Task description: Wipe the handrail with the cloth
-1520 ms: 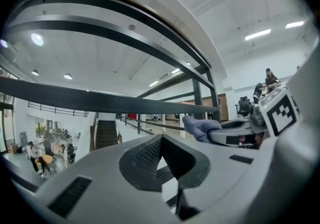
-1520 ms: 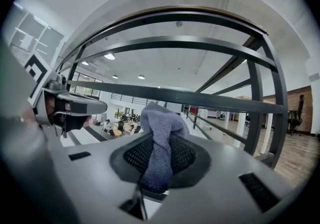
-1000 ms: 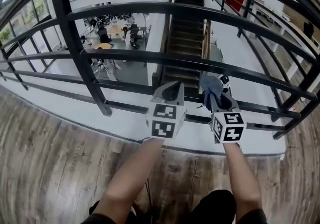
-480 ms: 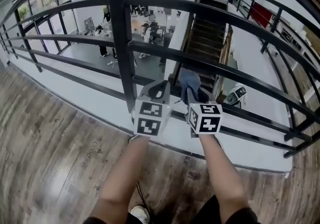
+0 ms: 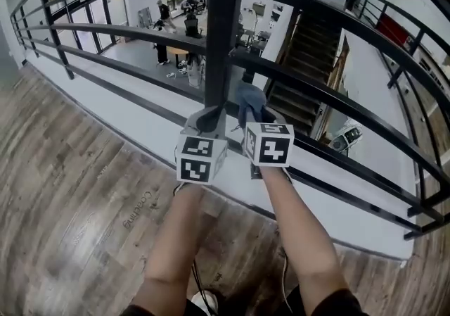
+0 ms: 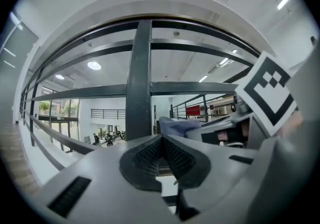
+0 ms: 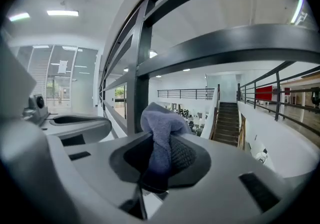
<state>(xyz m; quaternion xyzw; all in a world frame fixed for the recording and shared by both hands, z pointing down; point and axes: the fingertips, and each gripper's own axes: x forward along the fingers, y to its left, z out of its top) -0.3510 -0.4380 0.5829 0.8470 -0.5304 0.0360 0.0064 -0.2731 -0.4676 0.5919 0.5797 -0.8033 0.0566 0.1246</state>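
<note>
Both grippers have slid left along the railing and now sit at its upright post (image 5: 223,26). The right gripper (image 5: 247,116) is clamped on the blue cloth (image 5: 250,100), which bunches above its jaws just right of the post, close under a handrail (image 7: 235,43) bar; whether they touch cannot be told. The left gripper (image 5: 209,121), its jaws pressed together on nothing, points straight at the post, right beside the other gripper.

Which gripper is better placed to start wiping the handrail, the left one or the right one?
Right, probably. The right gripper has its jaws shut on the cloth, near the handrail. The left gripper has its jaws shut on nothing.
</note>
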